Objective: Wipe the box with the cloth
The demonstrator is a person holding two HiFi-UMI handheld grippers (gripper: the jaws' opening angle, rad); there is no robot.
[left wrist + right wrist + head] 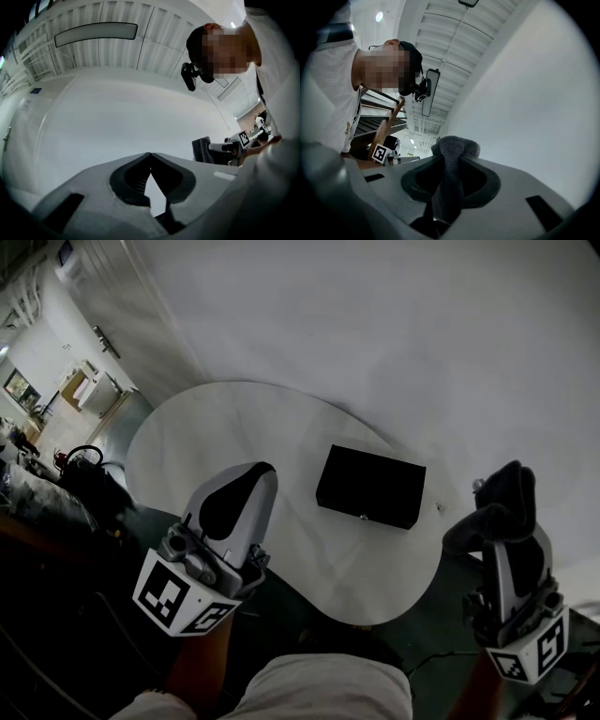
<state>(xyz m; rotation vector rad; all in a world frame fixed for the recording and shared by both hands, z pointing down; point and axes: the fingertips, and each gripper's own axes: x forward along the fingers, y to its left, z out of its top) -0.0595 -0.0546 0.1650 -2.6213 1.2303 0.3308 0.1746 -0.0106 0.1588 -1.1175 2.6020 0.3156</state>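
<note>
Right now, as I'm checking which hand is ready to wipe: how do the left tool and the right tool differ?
The left tool is shut on nothing; the right tool is shut on a dark cloth. In the head view the left tool hangs over the white table, left of the black box; the right tool hangs beyond the table's right edge. Neither touches the box.

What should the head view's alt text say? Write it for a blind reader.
A black box sits untouched on a rounded white table. Nearer the camera, the left gripper is shut and empty, and the right gripper is shut on a dark grey cloth.
</note>
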